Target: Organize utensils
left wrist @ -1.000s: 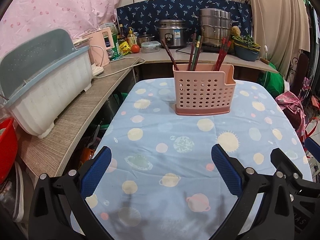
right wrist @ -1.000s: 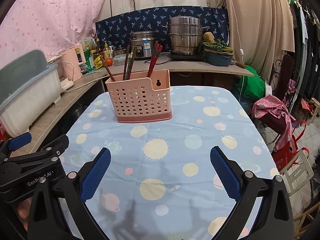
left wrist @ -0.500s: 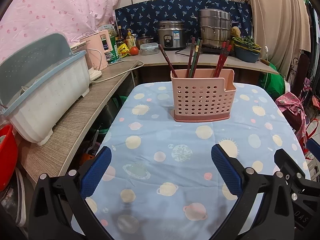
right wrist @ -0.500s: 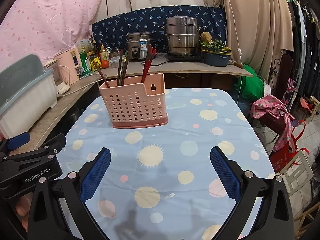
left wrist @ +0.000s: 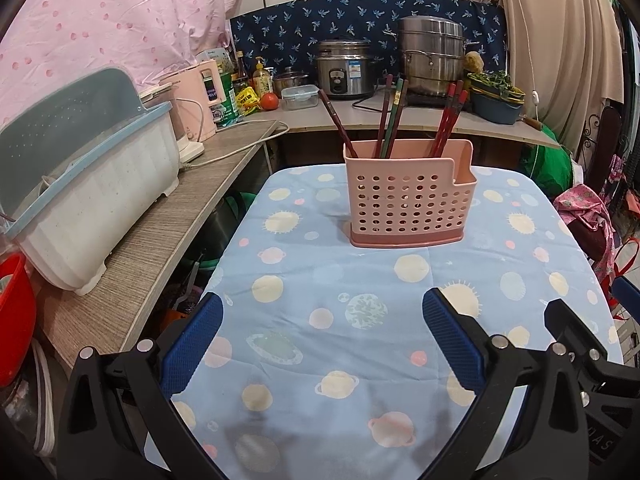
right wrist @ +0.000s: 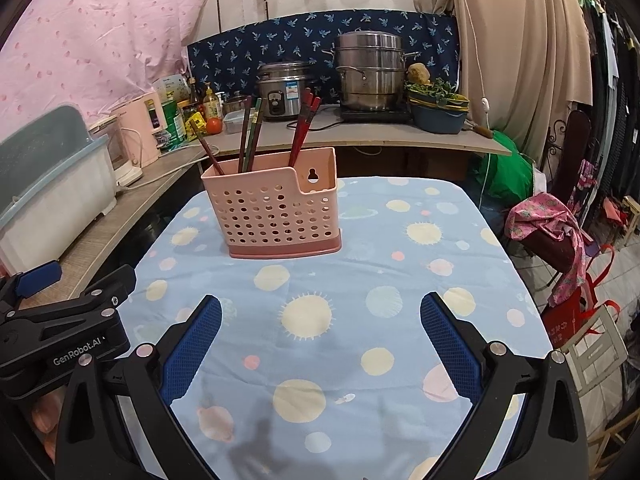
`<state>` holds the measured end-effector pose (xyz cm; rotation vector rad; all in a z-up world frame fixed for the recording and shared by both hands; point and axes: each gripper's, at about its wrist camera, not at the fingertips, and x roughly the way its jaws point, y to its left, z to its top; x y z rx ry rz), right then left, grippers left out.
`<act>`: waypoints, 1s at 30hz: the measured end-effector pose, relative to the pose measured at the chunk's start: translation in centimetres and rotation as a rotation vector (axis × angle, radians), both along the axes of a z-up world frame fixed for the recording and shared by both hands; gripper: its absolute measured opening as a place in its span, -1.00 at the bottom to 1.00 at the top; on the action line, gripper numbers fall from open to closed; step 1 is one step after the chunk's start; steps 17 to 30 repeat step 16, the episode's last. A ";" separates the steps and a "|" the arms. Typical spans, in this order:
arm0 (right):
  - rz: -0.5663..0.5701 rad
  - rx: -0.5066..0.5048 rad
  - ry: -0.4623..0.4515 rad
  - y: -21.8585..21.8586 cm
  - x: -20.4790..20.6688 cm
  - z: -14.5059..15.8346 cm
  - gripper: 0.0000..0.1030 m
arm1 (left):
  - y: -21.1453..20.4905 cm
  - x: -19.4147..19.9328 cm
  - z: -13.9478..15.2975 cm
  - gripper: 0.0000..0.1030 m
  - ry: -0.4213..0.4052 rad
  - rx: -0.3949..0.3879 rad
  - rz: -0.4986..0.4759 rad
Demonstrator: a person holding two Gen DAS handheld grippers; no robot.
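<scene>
Left wrist view: chopsticks (left wrist: 390,120) stood handle-up in pink holder (left wrist: 408,196), leaning slightly; left gripper (left wrist: 322,340) spread wide, empty; right gripper (right wrist: 320,340) likewise wide, empty.

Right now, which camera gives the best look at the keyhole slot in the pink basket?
The right wrist view: the keyhole slot shows plainly on the pink basket's inner back wall. In the left wrist view the pink basket is seen, but its front wall hides the slot.
</scene>
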<state>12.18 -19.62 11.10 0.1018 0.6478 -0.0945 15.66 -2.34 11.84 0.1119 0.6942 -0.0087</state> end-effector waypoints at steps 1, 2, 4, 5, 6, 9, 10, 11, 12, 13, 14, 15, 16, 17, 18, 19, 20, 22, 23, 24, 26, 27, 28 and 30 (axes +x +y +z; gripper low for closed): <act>0.001 0.000 0.000 0.0 0.1 0.0 0.86 | 0.0 0.1 0.0 0.85 -0.001 0.000 0.000; 0.002 0.000 0.000 0.1 0.1 0.1 0.86 | 0.1 0.1 0.1 0.85 -0.001 -0.001 0.000; 0.002 -0.001 -0.001 0.2 0.2 0.2 0.86 | 0.2 0.2 0.1 0.85 -0.002 0.000 0.002; 0.003 -0.001 -0.001 0.3 0.2 0.2 0.86 | 0.2 0.3 0.2 0.85 -0.003 -0.001 0.002; 0.003 0.000 -0.001 0.3 0.2 0.2 0.86 | 0.3 0.3 0.2 0.85 -0.003 -0.003 0.003; 0.003 -0.002 -0.002 0.3 0.3 0.3 0.87 | 0.4 0.3 0.3 0.86 -0.004 -0.003 0.004; 0.003 -0.001 -0.002 0.3 0.3 0.3 0.87 | 0.4 0.3 0.3 0.86 -0.003 -0.004 0.003; 0.004 -0.001 -0.001 0.4 0.3 0.3 0.86 | 0.4 0.3 0.3 0.86 -0.003 -0.005 0.003; 0.004 -0.002 -0.002 0.4 0.3 0.3 0.86 | 0.5 0.3 0.3 0.86 -0.003 -0.005 0.008; 0.004 -0.002 -0.002 0.4 0.3 0.3 0.86 | 0.4 0.3 0.3 0.86 -0.002 -0.004 0.011; 0.004 -0.002 -0.002 0.4 0.3 0.3 0.86 | 0.4 0.3 0.2 0.86 0.000 -0.004 0.011; 0.003 -0.001 -0.001 0.4 0.3 0.3 0.87 | 0.4 0.3 0.2 0.86 0.003 -0.005 0.009; 0.004 -0.001 -0.001 0.4 0.3 0.3 0.87 | 0.4 0.3 0.1 0.86 0.004 -0.006 0.008; 0.004 -0.001 -0.001 0.4 0.3 0.3 0.87 | 0.4 0.3 0.1 0.86 0.004 -0.006 0.008; 0.004 -0.001 -0.001 0.4 0.3 0.3 0.87 | 0.4 0.3 0.1 0.86 0.004 -0.006 0.008; 0.004 -0.001 -0.001 0.4 0.3 0.3 0.87 | 0.4 0.3 0.1 0.86 0.004 -0.006 0.008; 0.004 -0.001 -0.001 0.4 0.3 0.3 0.87 | 0.4 0.3 0.1 0.86 0.004 -0.006 0.008; 0.004 -0.001 -0.001 0.4 0.3 0.3 0.87 | 0.4 0.3 0.1 0.86 0.004 -0.006 0.008; 0.004 -0.001 -0.001 0.4 0.3 0.3 0.87 | 0.4 0.3 0.1 0.86 0.004 -0.006 0.008; 0.004 -0.001 -0.001 0.4 0.3 0.3 0.87 | 0.4 0.3 0.1 0.86 0.004 -0.006 0.008; 0.004 -0.001 -0.001 0.4 0.3 0.3 0.87 | 0.4 0.3 0.1 0.86 0.004 -0.006 0.008; 0.004 -0.001 -0.001 0.4 0.3 0.3 0.87 | 0.4 0.3 0.1 0.86 0.004 -0.006 0.008; 0.004 -0.001 -0.001 0.4 0.3 0.3 0.87 | 0.4 0.3 0.1 0.86 0.004 -0.006 0.008; 0.004 -0.001 -0.001 0.4 0.3 0.3 0.87 | 0.4 0.3 0.1 0.86 0.004 -0.006 0.008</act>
